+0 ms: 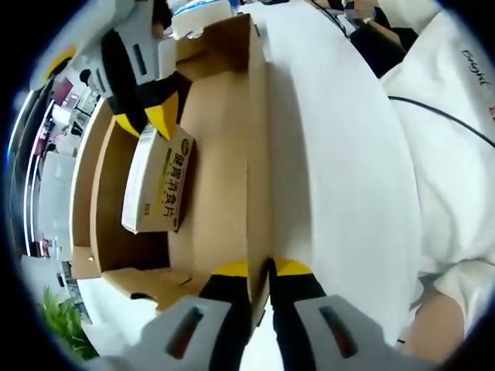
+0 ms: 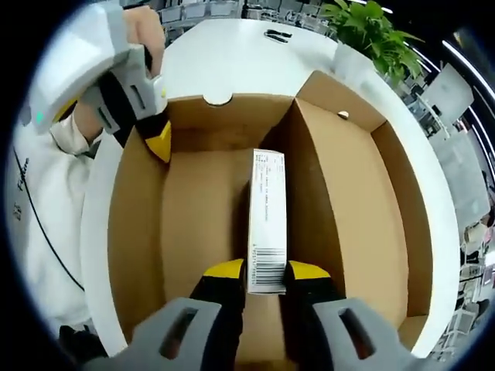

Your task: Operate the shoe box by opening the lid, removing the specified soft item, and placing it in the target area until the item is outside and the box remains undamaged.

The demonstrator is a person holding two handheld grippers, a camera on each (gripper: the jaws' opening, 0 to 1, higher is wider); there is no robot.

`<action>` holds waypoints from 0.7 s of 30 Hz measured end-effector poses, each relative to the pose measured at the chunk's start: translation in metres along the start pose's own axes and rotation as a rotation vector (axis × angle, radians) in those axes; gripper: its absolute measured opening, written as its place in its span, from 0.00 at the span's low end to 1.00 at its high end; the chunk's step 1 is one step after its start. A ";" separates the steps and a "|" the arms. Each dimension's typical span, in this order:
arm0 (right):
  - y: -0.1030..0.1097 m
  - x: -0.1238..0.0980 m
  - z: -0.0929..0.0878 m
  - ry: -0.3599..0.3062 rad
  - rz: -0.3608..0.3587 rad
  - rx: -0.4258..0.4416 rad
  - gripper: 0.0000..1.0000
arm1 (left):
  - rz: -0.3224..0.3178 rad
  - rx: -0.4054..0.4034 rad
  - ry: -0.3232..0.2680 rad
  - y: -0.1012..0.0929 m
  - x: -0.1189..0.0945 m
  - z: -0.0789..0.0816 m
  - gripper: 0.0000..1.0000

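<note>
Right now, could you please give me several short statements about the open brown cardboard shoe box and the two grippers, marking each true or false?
1. The brown cardboard shoe box is open. True.
2. The right gripper grips a small white printed carton. True.
3. The left gripper is wide open. False: it is clamped on the box's wall.
4. The carton lies on the white table. False: it is inside the box.
5. A green plant stands beyond the box. True.

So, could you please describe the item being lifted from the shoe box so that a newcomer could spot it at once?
Find the open brown cardboard shoe box on the white table. Inside it, the right hand-held gripper pinches a slim white carton by its end. It is the only white, printed thing there, with a barcode and text on its side.
</note>
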State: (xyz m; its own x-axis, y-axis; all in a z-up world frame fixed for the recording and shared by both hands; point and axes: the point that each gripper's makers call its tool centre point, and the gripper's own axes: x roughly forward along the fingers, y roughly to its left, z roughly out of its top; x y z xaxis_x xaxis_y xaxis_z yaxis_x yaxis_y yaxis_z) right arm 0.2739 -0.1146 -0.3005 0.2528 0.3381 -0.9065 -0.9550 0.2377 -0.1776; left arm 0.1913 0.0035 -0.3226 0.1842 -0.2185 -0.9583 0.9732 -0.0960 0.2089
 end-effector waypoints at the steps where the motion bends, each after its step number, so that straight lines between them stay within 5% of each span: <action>1: 0.001 0.000 0.000 0.001 0.003 0.001 0.19 | 0.000 0.001 0.002 0.000 0.000 0.000 0.07; 11: 0.006 0.017 0.002 0.059 0.029 -0.059 0.21 | 0.003 0.003 0.003 0.000 0.000 0.000 0.07; 21: 0.000 0.032 0.000 0.143 0.049 -0.020 0.22 | 0.004 0.004 0.001 0.000 0.000 -0.001 0.07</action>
State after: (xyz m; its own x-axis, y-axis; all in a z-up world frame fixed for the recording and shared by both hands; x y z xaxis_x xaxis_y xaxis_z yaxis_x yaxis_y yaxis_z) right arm 0.2823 -0.1036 -0.3299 0.1821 0.2155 -0.9594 -0.9689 0.2056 -0.1377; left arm 0.1918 0.0046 -0.3223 0.1879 -0.2180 -0.9577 0.9719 -0.0992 0.2133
